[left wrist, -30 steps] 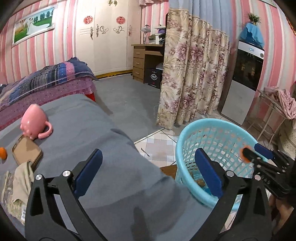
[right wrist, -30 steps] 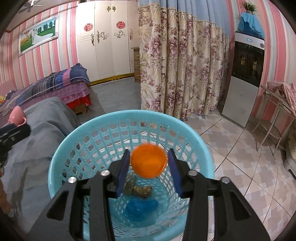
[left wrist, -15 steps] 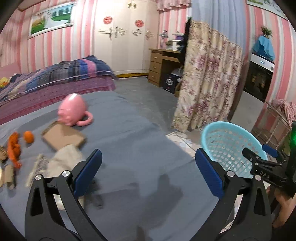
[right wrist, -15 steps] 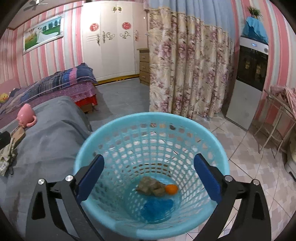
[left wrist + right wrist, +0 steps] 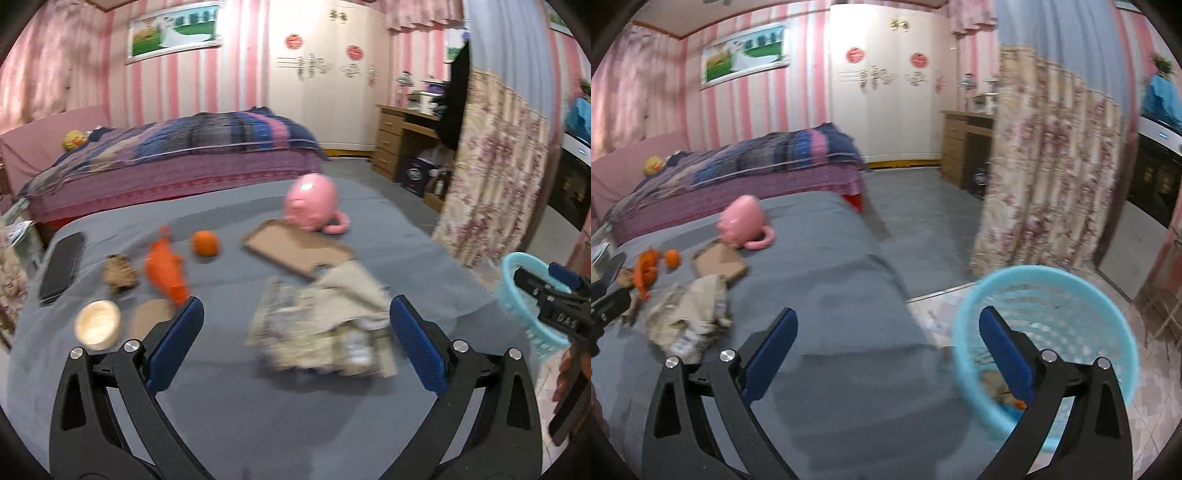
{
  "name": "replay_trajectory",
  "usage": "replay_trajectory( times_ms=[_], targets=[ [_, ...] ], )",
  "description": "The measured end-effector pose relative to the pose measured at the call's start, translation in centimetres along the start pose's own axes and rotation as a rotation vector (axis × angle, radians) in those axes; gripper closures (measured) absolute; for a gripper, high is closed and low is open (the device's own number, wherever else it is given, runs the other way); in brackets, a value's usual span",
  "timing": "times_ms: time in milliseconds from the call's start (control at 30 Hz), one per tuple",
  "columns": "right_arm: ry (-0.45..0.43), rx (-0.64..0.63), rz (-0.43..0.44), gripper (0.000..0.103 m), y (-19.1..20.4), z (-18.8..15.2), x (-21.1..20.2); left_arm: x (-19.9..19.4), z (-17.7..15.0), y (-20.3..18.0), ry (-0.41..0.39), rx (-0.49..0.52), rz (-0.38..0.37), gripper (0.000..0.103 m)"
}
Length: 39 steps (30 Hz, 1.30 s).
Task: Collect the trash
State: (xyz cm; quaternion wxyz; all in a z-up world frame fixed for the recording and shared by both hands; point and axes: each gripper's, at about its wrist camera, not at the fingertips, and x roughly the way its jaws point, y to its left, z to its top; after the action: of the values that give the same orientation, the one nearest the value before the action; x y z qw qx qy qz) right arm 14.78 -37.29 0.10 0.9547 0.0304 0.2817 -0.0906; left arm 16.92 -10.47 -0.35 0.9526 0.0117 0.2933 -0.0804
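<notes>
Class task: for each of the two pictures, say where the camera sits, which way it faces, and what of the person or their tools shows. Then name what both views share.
Left wrist: sits on the left claw, open, facing the grey bed with crumpled paper; the right claw and a hand show at right.
Right wrist: sits on the right claw, open, facing the bed edge and blue basket; the left claw's tip shows at left.
Shared: pink mug, cardboard, orange ball, basket.

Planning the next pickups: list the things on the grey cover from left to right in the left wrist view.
Black phone → pale round lid → orange wrapper → small orange fruit → pink mug → crumpled paper pile.
</notes>
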Motion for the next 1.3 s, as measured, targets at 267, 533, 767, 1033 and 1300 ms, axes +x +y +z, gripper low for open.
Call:
replay_trajectory(
  times_ms=[267,533,767,1033,1300],
  targets=[
    [0.019,-0.072,0.094,0.007,7.1,0.7,1.2,0.6,-2.3,8.0,0.038,-0.091,0.090,0.006],
    [0.076,-0.146,0.148,0.007,12.5,-0.9,4.6,1.1,-3.4,11.3,0.058,-0.085,0.156,0.006],
    [0.122,-0.196,0.216,0.032,14.7,-1.9,6.4,2.4,-4.0,13.3,0.086,-0.119,0.188,0.006],
    [0.143,-0.193,0.330,0.073,15.2,-1.9,6.9,4.1,-3.4,12.6,0.114,-0.139,0.162,0.006],
    [0.118,-0.151,0.315,0.091,12.8,-1.2,6.4,5.7,-2.5,10.8,0.143,-0.107,0.194,0.006]
  ],
)
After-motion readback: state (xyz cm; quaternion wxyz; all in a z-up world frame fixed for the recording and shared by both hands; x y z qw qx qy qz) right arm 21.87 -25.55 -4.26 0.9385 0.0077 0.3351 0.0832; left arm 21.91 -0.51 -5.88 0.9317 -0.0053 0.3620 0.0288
